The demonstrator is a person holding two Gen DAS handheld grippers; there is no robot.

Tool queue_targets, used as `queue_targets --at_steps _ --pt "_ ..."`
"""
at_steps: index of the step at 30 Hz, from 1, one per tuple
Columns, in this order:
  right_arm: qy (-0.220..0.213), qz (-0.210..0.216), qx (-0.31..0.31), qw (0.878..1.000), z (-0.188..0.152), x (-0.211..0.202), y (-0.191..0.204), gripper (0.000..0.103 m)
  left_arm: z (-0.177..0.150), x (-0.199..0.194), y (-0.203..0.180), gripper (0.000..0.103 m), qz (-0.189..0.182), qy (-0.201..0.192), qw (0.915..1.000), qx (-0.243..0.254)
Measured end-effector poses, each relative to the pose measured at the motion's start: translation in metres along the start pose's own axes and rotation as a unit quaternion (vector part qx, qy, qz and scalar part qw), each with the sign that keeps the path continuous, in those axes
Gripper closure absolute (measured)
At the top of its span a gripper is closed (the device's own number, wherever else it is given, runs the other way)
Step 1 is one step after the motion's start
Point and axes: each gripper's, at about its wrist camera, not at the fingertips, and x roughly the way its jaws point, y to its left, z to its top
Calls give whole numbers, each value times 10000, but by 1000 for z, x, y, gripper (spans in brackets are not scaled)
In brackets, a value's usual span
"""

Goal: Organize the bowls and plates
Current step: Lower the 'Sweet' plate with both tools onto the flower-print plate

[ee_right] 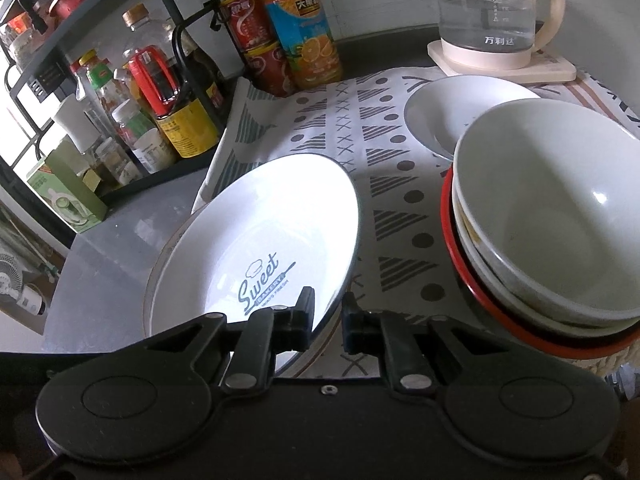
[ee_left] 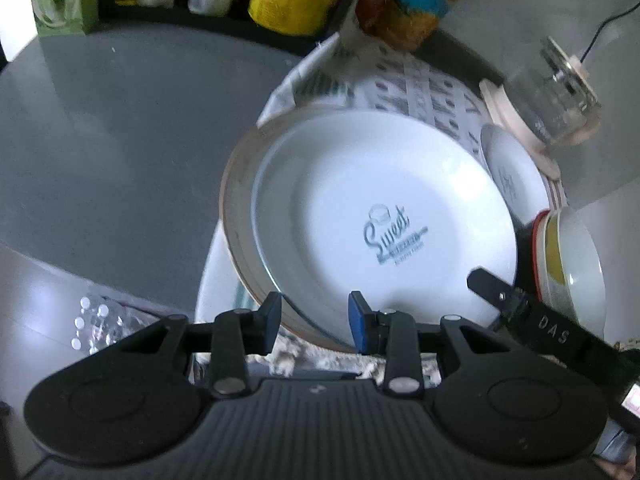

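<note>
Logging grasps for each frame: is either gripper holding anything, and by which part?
The right gripper pinches the white Sweet plate by its near rim. The left gripper is open, holding nothing.

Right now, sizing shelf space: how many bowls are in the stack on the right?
3: white bowl on top, yellow-marked bowl nested under it, red-rimmed bowl at the bottom. Others may hide inside the stack.

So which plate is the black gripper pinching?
The right gripper pinches the big white "Sweet" plate, tilted over another plate. The smaller white plate sits untouched near the kettle.
</note>
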Motion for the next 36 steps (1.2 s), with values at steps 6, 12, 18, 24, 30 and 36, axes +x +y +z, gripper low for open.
queue_targets --at_steps 6,12,18,24,30,36 --pt "42 -135 -41 9999 1 2 0 93 12 -2 14 70 269 -250 9993 -114" --pt "85 -227 26 9997 1 6 -3 93 18 11 30 70 416 -332 9980 -336" --pt "162 -263 12 9995 3 13 -4 93 21 16 33 78 313 -437 9978 -384" --pt "258 -209 -42 9994 6 20 -2 93 23 17 34 83 380 -543 9968 -447" --pt "434 -100 -138 9989 4 27 2 91 27 15 36 93 464 -639 9958 -463" --pt "544 -36 -188 9983 2 31 4 88 27 15 32 94 611 -667 9950 -430"
